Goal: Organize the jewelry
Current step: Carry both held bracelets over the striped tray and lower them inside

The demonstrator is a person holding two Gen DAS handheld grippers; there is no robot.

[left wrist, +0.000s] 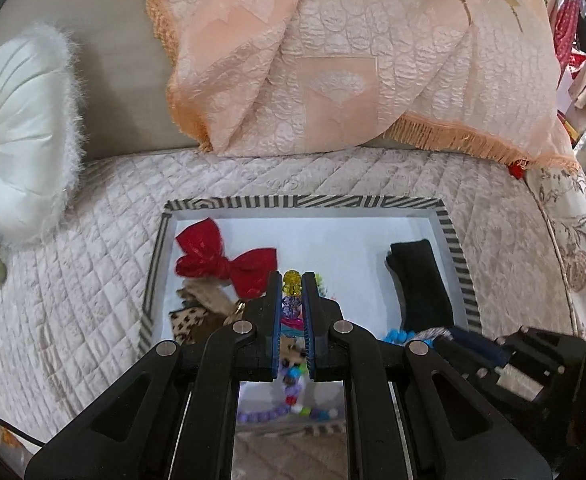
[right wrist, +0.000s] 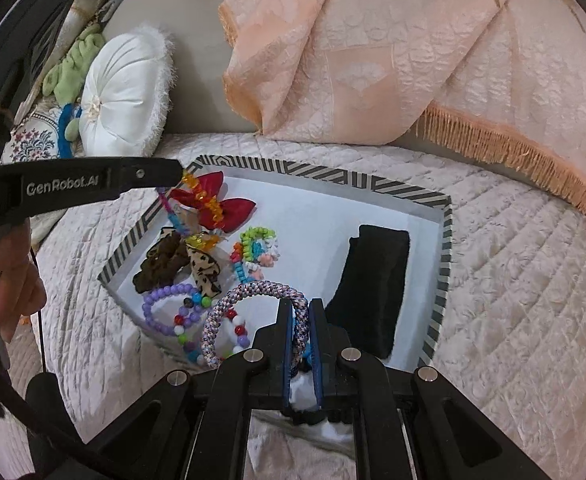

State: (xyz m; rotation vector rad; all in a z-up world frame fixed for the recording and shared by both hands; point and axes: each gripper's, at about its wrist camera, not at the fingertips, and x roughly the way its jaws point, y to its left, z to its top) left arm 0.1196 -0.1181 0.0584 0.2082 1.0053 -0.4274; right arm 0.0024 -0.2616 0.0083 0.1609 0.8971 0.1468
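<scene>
A white tray with a striped rim (left wrist: 301, 201) (right wrist: 447, 248) lies on a quilted bed cover. My left gripper (left wrist: 291, 277) (right wrist: 177, 174) is shut on a crystal bead bracelet (left wrist: 291, 303) (right wrist: 201, 197) with yellow, orange and purple beads, held above the tray's left side. My right gripper (right wrist: 301, 307) is shut on a braided purple-white rope bracelet (right wrist: 249, 291) over the tray's near edge. In the tray lie a red bow (left wrist: 225, 264) (right wrist: 235, 207), a black velvet stand (left wrist: 417, 284) (right wrist: 373, 280), a purple bead bracelet (right wrist: 165, 304), scrunchies (right wrist: 181, 262) and other colourful bead pieces (right wrist: 257, 248).
A round white fringed cushion (left wrist: 17, 140) (right wrist: 121, 96) lies left of the tray. A peach fringed throw (left wrist: 353, 60) (right wrist: 393, 52) is draped behind it. A hand (right wrist: 9, 288) holds the left gripper's handle. Quilted cover (right wrist: 525, 300) spreads right of the tray.
</scene>
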